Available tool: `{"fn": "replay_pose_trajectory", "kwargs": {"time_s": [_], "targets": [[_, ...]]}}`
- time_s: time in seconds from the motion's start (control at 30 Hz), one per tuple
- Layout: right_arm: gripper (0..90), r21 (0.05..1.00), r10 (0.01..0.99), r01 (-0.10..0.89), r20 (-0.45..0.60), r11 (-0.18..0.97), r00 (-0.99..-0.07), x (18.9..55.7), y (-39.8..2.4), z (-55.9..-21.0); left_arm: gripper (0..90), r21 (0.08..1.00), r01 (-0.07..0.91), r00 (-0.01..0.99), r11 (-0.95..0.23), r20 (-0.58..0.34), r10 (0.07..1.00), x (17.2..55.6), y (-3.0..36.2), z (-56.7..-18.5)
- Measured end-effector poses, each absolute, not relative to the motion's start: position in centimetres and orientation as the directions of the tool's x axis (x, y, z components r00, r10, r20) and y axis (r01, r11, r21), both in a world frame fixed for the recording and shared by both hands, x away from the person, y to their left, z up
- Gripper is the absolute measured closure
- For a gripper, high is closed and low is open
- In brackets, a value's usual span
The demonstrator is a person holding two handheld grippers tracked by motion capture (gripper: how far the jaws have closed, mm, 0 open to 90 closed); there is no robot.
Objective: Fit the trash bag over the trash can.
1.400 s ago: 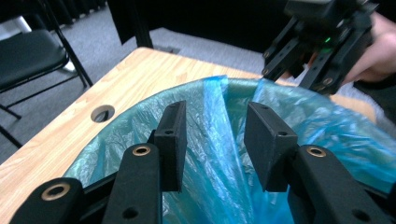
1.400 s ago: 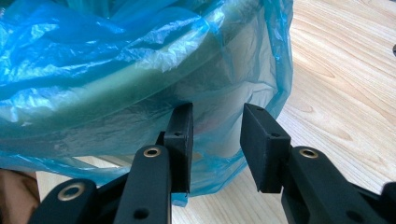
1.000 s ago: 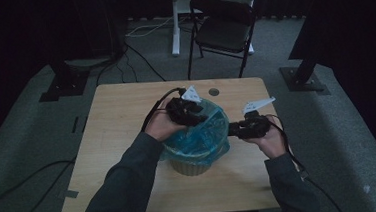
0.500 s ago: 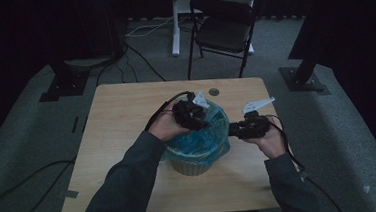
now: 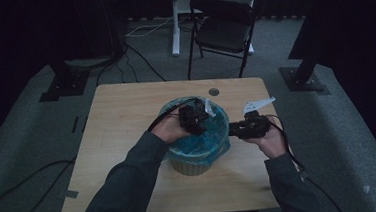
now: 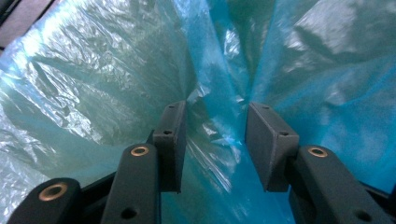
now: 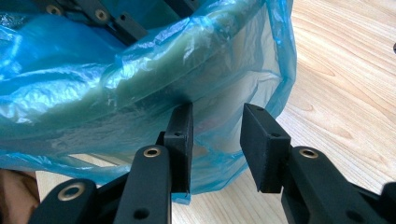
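Centrally on the pale wooden counter stands a small round cream-coloured plastic bin, lined with a thin, crinkled, translucent blue plastic bag whose edge is folded out over the rim. The left claw reaches down into the bin's mouth; in the left gripper view its jaws stand well apart with a loose fold of the film between them, not yet pinched. The right claw sits level at the bin's right side; in the right gripper view its jaws are partly open just below the rim, and the hanging skirt of the bag lies in the gap, though whether the pads press on it I cannot tell. The step in hand looks like seating the liner, so the left claw should probably push the film gently down and outward against the wall, while the right keeps the overhang from sliding in. The film is slippery and tears easily, so slow pressure suits it better than a hard nip. A dark folding chair stands beyond the counter on grey carpet.
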State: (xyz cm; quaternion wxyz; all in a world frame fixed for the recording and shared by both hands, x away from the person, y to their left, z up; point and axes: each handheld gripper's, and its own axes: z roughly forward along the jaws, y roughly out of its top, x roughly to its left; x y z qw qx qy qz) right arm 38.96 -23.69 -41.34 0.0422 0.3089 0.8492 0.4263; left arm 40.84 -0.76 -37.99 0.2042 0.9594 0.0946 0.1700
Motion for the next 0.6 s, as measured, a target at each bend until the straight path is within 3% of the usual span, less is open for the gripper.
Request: {"fn": "replay_pose_trajectory", "kwargs": {"time_s": [0.37,0.6], "targets": [[64.3,0.750,0.562,0.487,0.189,0.447,-0.806,38.94,-23.68,-41.33,58.2,0.374,0.109,0.854,-0.921,0.438,0.279,40.46,-1.11,-38.41],[64.3,0.750,0.562,0.488,0.189,0.446,-0.805,38.92,-23.71,-41.34,58.4,0.369,0.119,0.877,-0.922,0.396,0.272,40.64,-1.10,-38.46]]}}
